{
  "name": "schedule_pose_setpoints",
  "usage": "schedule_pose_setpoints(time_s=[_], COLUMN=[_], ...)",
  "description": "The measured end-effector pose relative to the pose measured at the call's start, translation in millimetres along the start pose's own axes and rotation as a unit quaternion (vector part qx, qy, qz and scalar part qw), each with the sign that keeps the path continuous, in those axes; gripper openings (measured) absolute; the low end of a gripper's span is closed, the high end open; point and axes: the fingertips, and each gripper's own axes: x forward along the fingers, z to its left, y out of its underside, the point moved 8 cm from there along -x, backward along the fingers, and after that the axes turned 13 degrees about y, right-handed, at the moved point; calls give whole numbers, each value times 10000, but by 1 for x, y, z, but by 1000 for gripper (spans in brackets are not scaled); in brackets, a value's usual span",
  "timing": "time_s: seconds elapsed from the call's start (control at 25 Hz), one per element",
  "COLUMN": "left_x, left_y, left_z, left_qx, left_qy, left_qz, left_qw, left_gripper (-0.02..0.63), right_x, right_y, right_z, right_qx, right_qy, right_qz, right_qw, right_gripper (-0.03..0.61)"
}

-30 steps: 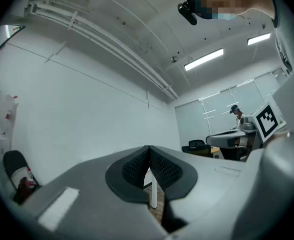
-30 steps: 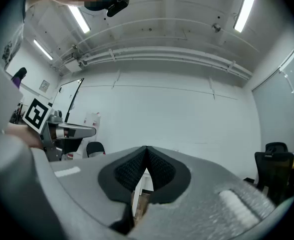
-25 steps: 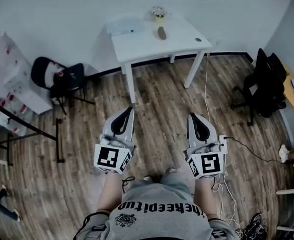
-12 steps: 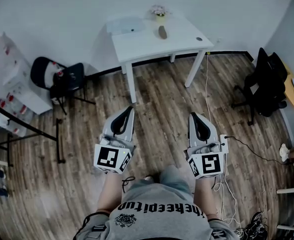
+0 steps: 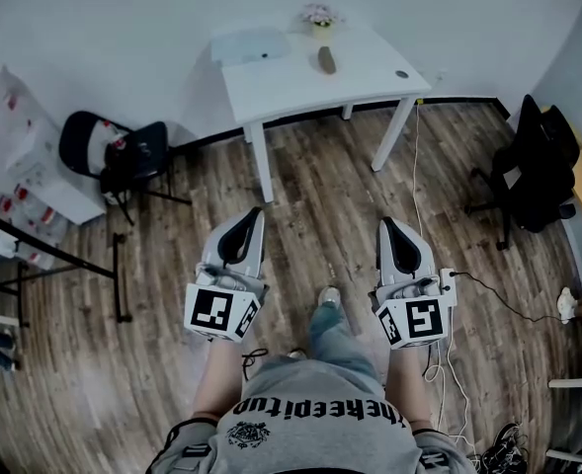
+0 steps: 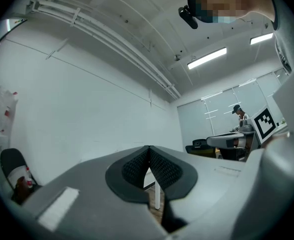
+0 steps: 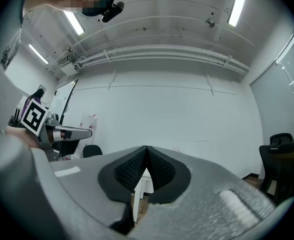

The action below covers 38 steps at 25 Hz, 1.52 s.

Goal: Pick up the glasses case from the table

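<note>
A small brown glasses case (image 5: 325, 60) lies on the white table (image 5: 291, 82) against the far wall in the head view. Both grippers are held side by side over the wooden floor, well short of the table. My left gripper (image 5: 255, 212) is shut with nothing in it; its ribbed pads meet at the tips (image 6: 149, 148). My right gripper (image 5: 386, 223) is also shut and empty, pads together (image 7: 146, 148). The case is hidden behind the jaws in both gripper views.
A pale flat object (image 5: 251, 45) and a small pot of flowers (image 5: 319, 17) also sit on the table. A black chair (image 5: 123, 154) stands at the left, a black office chair (image 5: 528, 171) at the right. A cable (image 5: 416, 176) runs down the table's right side.
The table has drifted slightly up and right in the head view. The person's leg has stepped forward between the grippers. Both grippers stay shut.
</note>
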Motion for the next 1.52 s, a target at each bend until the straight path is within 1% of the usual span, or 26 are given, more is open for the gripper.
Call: schedule_pose_setpoints(time_s=[0.2, 0.4, 0.68, 0.96, 1.12, 1.28, 1.52], left_x=[37, 80, 147, 207, 226, 232, 248], left_y=[3, 4, 7, 13, 17, 21, 31], left_z=[19, 43, 70, 85, 84, 89, 107], left_qx=[28, 46, 71, 165, 218, 201, 128], left_qy=[-75, -170, -308, -425, -471, -545, -487], left_qz=[11, -67, -60, -135, -61, 47, 88], left_qw=[10000, 9998, 9995, 9989, 9986, 9983, 9987], left_gripper=[18, 17, 18, 18, 18, 18, 18], right_x=[44, 93, 165, 218, 236, 248, 269], right_y=[3, 4, 5, 17, 21, 28, 39], right_z=[-21, -41, -76, -109, -122, -125, -127], right_qx=[48, 33, 1, 44, 87, 191, 245], right_qy=[-45, -183, -404, -635, -737, -797, -718], right_qz=[-61, -113, -115, -144, -114, -59, 45], right_qw=[10000, 9998, 9991, 9979, 9972, 9966, 9971], right_gripper=[0, 0, 0, 1, 0, 0, 0])
